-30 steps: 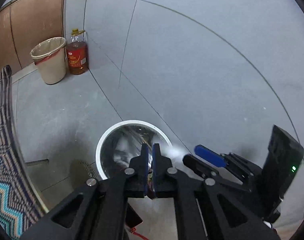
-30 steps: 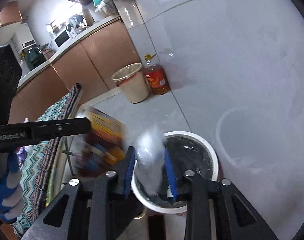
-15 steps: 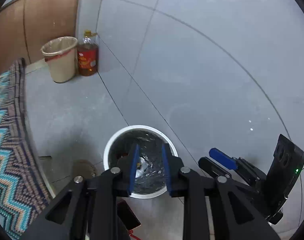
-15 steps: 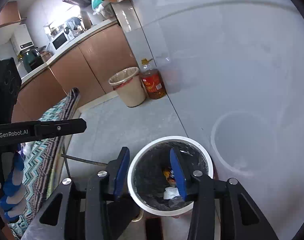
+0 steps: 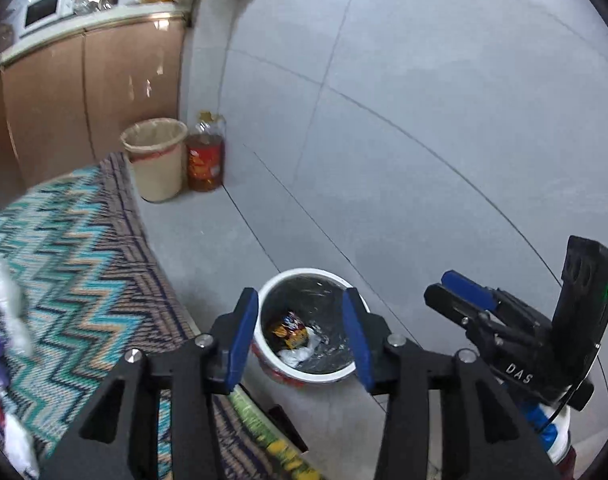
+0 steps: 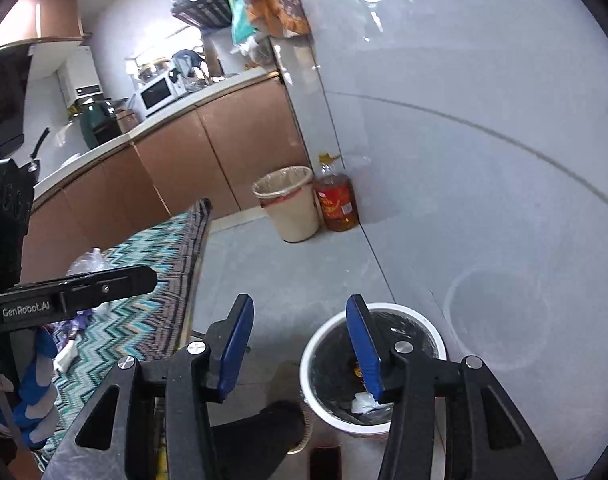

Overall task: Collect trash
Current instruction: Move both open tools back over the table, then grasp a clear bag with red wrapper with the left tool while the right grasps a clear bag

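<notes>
We see both tongs empty over the white round bin with the black liner (image 5: 304, 374), low centre of the left wrist view. Left gripper (image 5: 299, 332): blue pads apart at a middling gap and opening, nothing between them, only the bin seen through the gap. Right gripper (image 6: 299, 348): same, opening, nothing held; its right pad overlaps the bin rim (image 6: 324, 336) in the frame.

Inside the bin lie a yellow-red snack wrapper (image 5: 288, 330) and a crumpled white tissue or plastic scrap (image 5: 299, 354).

More trash sits on the zigzag teal-and-brown woven tablecloth (image 5: 87, 264) at left: a crumpled clear plastic bag (image 5: 7, 304), blurred, at the left edge, and purple and white scraps (image 6: 69, 334) lower left of the right wrist view, too blurred to name.

We judge these light, soft, crinkly and slippery; they will collapse under the pads, not break. Best to pinch a bunched fold near the middle, not a loose edge, and close fully.

A beige lined bin (image 5: 155, 158) and an oil bottle (image 5: 205, 156) stand by the wall at upper centre.
</notes>
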A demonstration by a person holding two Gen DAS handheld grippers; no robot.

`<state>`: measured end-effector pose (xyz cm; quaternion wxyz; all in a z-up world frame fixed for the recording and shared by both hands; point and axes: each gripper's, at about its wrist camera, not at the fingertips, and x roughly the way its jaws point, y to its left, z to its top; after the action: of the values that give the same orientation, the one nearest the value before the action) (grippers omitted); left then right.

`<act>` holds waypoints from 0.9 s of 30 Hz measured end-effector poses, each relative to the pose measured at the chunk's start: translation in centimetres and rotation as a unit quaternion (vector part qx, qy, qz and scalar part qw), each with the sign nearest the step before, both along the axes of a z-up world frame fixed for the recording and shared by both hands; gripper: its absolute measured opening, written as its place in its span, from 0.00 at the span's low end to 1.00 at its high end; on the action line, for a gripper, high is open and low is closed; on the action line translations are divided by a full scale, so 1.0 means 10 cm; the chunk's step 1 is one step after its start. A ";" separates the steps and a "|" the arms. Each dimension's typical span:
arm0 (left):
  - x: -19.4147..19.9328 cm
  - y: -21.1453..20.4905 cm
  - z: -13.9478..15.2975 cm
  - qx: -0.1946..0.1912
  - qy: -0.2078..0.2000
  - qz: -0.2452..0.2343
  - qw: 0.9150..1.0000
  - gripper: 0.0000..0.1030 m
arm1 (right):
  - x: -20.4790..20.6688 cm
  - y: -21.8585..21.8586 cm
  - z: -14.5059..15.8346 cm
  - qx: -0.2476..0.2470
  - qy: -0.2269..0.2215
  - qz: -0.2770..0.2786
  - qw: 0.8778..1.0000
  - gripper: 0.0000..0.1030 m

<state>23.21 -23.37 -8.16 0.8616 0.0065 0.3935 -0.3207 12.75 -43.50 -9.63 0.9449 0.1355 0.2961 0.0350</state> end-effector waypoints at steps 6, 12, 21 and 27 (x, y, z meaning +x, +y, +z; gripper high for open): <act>-0.24 0.46 0.23 -0.010 -0.026 0.021 0.999 0.41 | -0.09 0.34 0.28 -0.015 -0.026 0.025 0.999 0.45; -0.48 0.93 0.38 -0.022 -0.046 0.047 0.998 0.41 | -0.18 0.67 0.52 -0.026 -0.051 0.046 0.997 0.46; -0.77 1.71 0.52 -0.044 -0.070 0.096 0.992 0.41 | -0.31 1.19 0.82 -0.043 -0.078 0.084 0.992 0.46; -0.98 2.24 0.60 -0.060 -0.090 0.130 0.986 0.41 | -0.39 1.51 1.01 -0.050 -0.100 0.122 0.986 0.47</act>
<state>13.41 -0.99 -2.19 0.9266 -0.0671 0.2922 -0.2271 8.81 -28.41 0.47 0.9638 0.0465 0.2161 0.1489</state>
